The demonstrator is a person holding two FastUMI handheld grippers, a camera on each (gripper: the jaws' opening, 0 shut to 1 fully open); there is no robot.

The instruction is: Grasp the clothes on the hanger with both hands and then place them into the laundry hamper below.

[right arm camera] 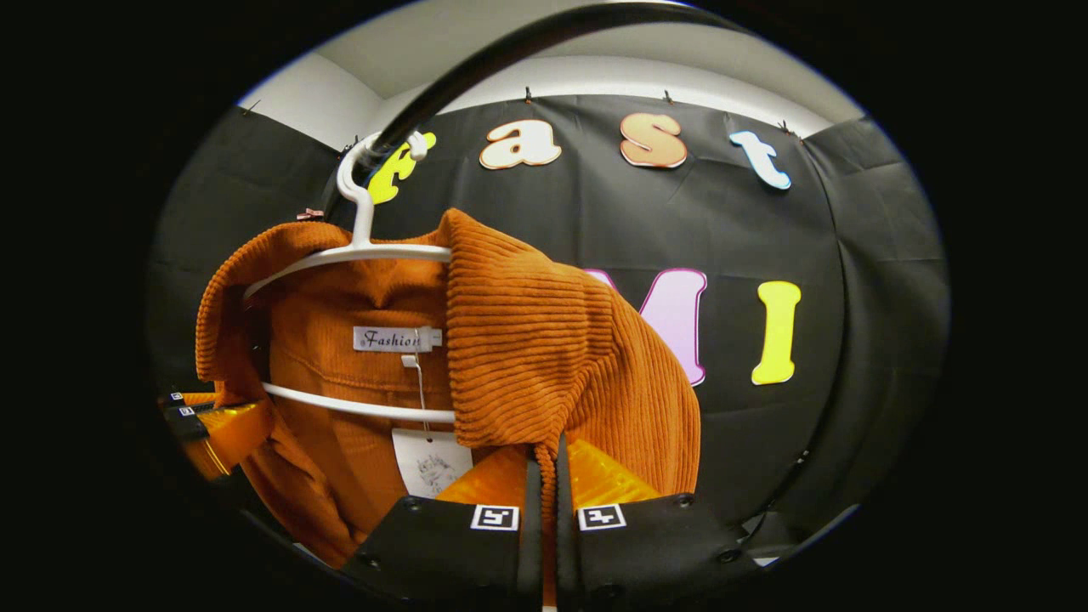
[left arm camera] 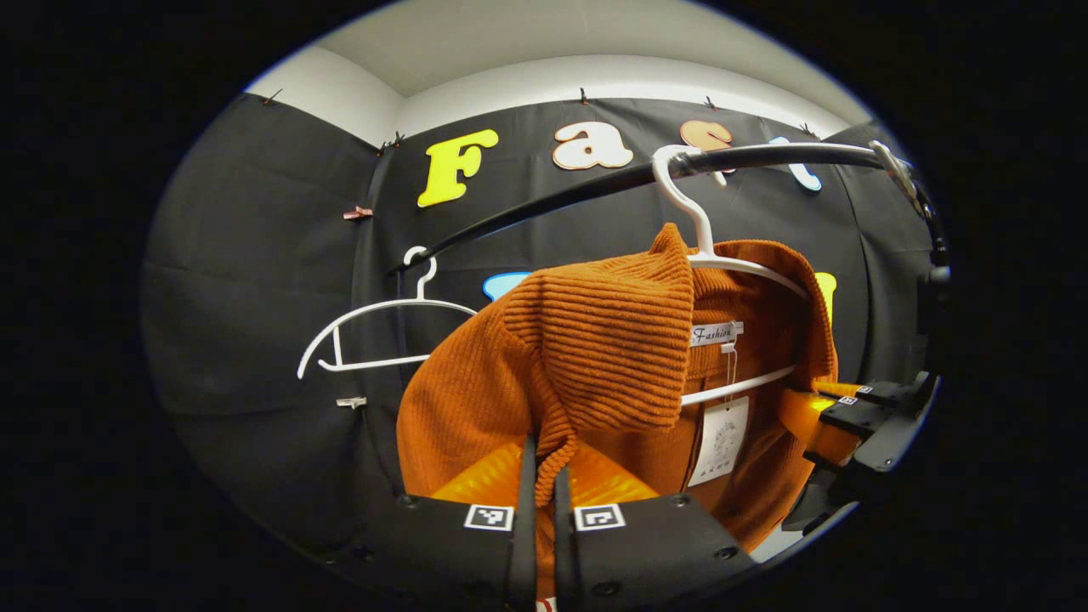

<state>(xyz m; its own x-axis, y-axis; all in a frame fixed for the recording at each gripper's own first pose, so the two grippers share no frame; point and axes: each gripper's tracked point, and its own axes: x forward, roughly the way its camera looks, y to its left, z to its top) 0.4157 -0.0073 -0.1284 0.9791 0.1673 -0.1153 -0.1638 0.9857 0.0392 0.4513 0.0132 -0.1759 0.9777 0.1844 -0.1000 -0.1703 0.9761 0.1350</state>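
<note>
An orange ribbed garment point(left arm camera: 612, 340) hangs on a white hanger point(left arm camera: 738, 264) hooked over a black rail point(left arm camera: 595, 183). My left gripper point(left arm camera: 544, 466) is shut on a bunched edge of its near shoulder, with fabric pinched between both fingers. At the far right my right gripper point(left arm camera: 843, 419) grips the garment's other side. In the right gripper view, the same garment point(right arm camera: 527, 340) drapes over the hanger point(right arm camera: 340, 255), and my right gripper point(right arm camera: 548, 466) is shut on its folded shoulder edge. The left gripper point(right arm camera: 191, 418) shows at the left, against the other shoulder.
An empty white hanger point(left arm camera: 374, 310) hangs further left on the rail. The rail point(right arm camera: 476, 68) curves overhead in the right gripper view. A paper tag point(left arm camera: 718, 440) dangles inside the collar. Black cloth walls close in behind and at both sides.
</note>
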